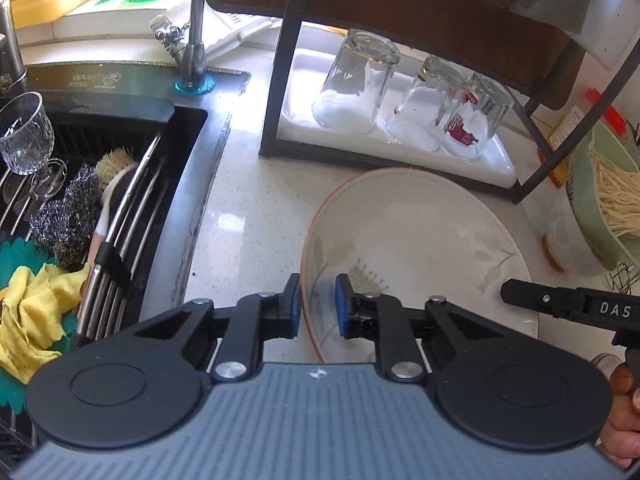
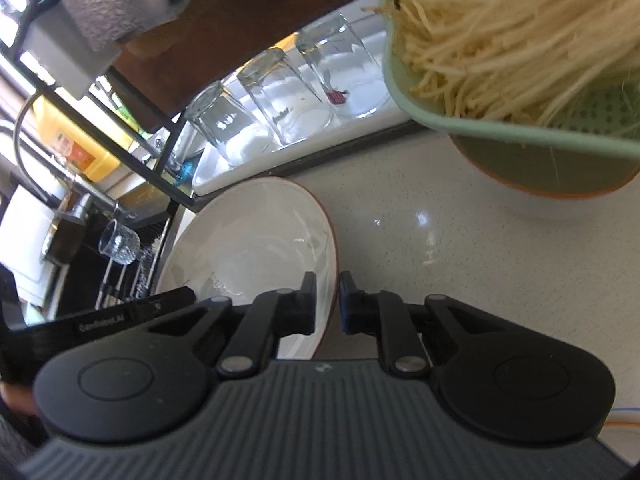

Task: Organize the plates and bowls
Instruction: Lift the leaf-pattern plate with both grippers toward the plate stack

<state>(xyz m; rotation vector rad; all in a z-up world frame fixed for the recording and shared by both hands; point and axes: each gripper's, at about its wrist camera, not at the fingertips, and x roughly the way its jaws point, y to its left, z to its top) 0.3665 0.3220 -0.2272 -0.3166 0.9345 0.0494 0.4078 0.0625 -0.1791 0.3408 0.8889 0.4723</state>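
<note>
White porcelain with a thin reddish rim, the plate (image 1: 420, 248) lies flat on the pale speckled counter (image 1: 248, 232), and it is the thing to steer by. Your left gripper (image 1: 318, 306) straddles the plate's near-left edge, one blue pad outside the rim and one over the plate's face, the pair drawn in close about the rim so that you are pinching it. Your right gripper (image 2: 327, 304) does the same on the plate's opposite edge: in the right wrist view the rim runs between its two black fingers, which are pulled in narrowly on it. From the left wrist view that right gripper's black body shows at the plate's right side, with your hand (image 1: 624, 412) behind it. Beyond the plate, just past its far edge, stands a dark-framed rack (image 1: 280, 92) whose white tray (image 1: 500, 168) carries three clear glasses (image 1: 356, 84) set mouth down. To the plate's right, a green strainer (image 2: 440, 116) heaped with pale thin strands (image 2: 520, 40) sits atop an orange-rimmed bowl (image 2: 560, 196). To the plate's left, across a strip of bare counter, the black sink (image 1: 188, 152) holds a stemmed glass (image 1: 26, 136), steel wool (image 1: 68, 216), a brush (image 1: 116, 172) and a yellow cloth (image 1: 32, 320).
</note>
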